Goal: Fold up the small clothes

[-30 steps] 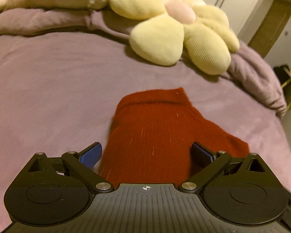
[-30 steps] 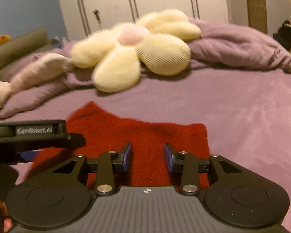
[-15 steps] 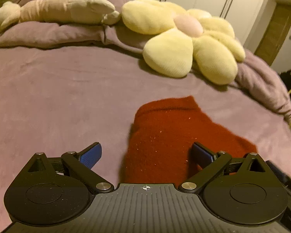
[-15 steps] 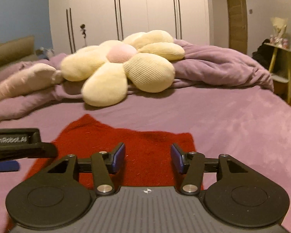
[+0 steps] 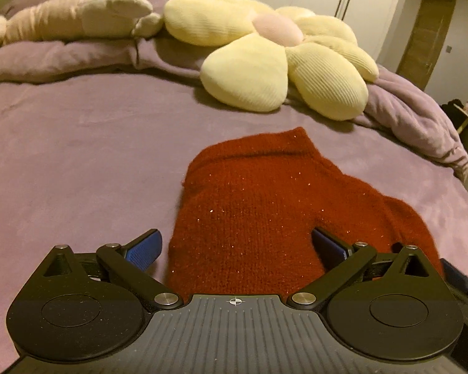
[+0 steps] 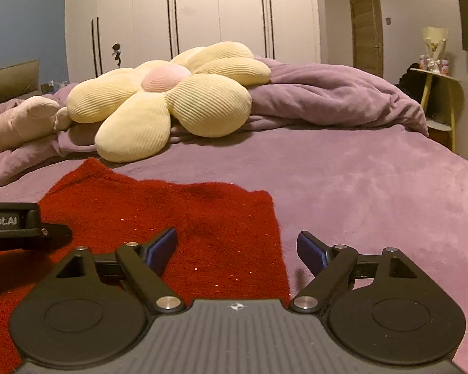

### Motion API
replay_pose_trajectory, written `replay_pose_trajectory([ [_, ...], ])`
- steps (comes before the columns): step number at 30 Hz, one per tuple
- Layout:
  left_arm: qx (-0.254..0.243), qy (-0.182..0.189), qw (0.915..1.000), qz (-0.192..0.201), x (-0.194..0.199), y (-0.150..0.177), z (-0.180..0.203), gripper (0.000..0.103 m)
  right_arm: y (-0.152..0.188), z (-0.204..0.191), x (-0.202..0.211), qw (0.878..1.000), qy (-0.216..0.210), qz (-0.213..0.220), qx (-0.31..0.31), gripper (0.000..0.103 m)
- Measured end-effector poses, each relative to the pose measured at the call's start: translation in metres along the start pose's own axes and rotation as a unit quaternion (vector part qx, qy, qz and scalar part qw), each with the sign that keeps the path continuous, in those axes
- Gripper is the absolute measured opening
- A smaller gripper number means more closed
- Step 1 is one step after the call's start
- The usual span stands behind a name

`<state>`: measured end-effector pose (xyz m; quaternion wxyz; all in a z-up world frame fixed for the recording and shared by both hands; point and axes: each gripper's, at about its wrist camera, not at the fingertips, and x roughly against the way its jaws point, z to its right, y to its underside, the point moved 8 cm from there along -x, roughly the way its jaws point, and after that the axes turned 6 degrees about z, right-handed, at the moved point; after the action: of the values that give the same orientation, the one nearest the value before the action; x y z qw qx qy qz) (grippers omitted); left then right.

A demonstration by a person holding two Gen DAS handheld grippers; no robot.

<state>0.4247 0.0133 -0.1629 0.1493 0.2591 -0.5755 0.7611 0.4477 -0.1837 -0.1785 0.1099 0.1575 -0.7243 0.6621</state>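
Note:
A small dark red knitted garment (image 5: 265, 205) lies flat on the purple bed cover (image 5: 78, 162). My left gripper (image 5: 237, 246) stands open just above the garment's near left edge, its blue pads apart and gripping nothing. In the right wrist view the same garment (image 6: 171, 218) spreads to the left. My right gripper (image 6: 237, 249) is opening over the garment's near right edge, with that edge between the spread pads but not pinched. The left gripper's black body (image 6: 18, 227) shows at the left edge there.
A large yellow flower-shaped cushion (image 5: 274, 59) with a pink centre rests at the far side of the bed, beside a beige plush toy (image 5: 75, 18) and a bunched purple blanket (image 6: 333, 99). A white wardrobe (image 6: 202, 15) stands behind. A small side table (image 6: 436, 99) stands at the right.
The right gripper's jaws have spread wide and both grippers have sunk closer to the garment. The left gripper has stayed open.

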Motion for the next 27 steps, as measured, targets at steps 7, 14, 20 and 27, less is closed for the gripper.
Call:
replay_pose_trajectory([
  [7,-0.001,-0.001,1.0,-0.006,0.035,-0.009,-0.004,0.103,-0.017,-0.006,0.016,0.999,0.023,-0.038,0.014,0.089],
  [14,0.02,0.035,0.999,-0.021,0.123,0.017,-0.037,0.103,-0.007,-0.03,0.117,0.996,-0.043,-0.02,0.08,0.089],
  [20,-0.012,0.021,0.998,-0.058,0.122,0.04,-0.035,0.103,0.024,-0.02,0.113,0.993,-0.016,-0.076,0.092,0.095],
  [27,-0.034,0.009,0.9973,-0.064,0.117,0.043,-0.033,0.103,0.023,-0.03,0.107,0.986,-0.009,-0.099,0.135,0.099],
])
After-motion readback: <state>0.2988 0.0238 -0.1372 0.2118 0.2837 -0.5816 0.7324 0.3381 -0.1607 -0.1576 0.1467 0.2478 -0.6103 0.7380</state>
